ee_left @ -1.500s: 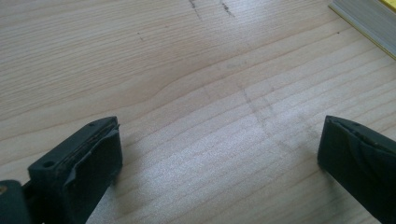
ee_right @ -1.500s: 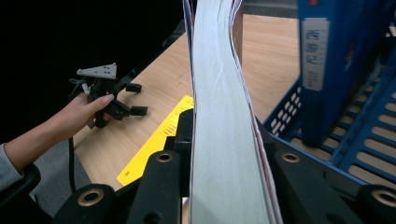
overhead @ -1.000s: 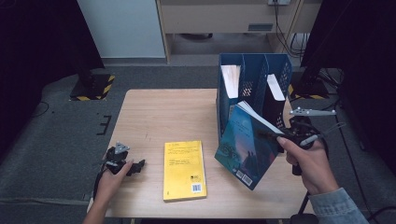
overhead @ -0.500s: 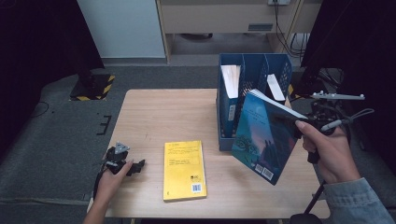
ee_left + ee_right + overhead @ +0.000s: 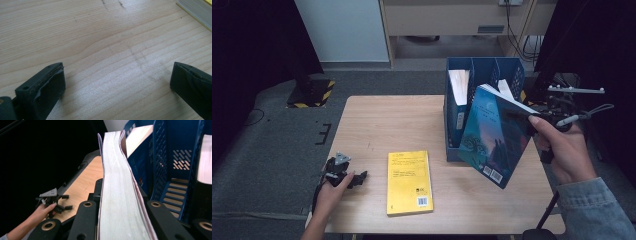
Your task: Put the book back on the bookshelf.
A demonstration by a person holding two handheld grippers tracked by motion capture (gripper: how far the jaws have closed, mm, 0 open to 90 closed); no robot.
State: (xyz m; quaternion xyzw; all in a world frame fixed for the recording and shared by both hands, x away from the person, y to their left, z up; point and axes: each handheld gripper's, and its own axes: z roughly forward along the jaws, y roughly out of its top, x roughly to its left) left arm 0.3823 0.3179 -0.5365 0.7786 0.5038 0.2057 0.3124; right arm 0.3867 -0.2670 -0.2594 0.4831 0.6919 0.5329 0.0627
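Note:
My right gripper (image 5: 524,116) is shut on a dark blue paperback book (image 5: 494,135), which hangs tilted above the table's right side, just in front of the blue file holder (image 5: 482,70). In the right gripper view the book's page edge (image 5: 117,195) runs up between my two jaws, with the file holder's slots (image 5: 175,170) to its right. A yellow book (image 5: 408,181) lies flat near the table's front. My left gripper (image 5: 354,179) rests on the table's front left corner, open, with bare wood (image 5: 117,75) between its jaws.
The blue file holder holds white papers (image 5: 459,82) and a blue binder. The wooden table (image 5: 392,125) has free surface at the left and back. Dark floor surrounds it; a black-and-yellow base (image 5: 312,92) stands at the far left.
My right gripper has lifted the blue book up and to the right, and the book now stands steeper beside the file holder. The left gripper has stayed put.

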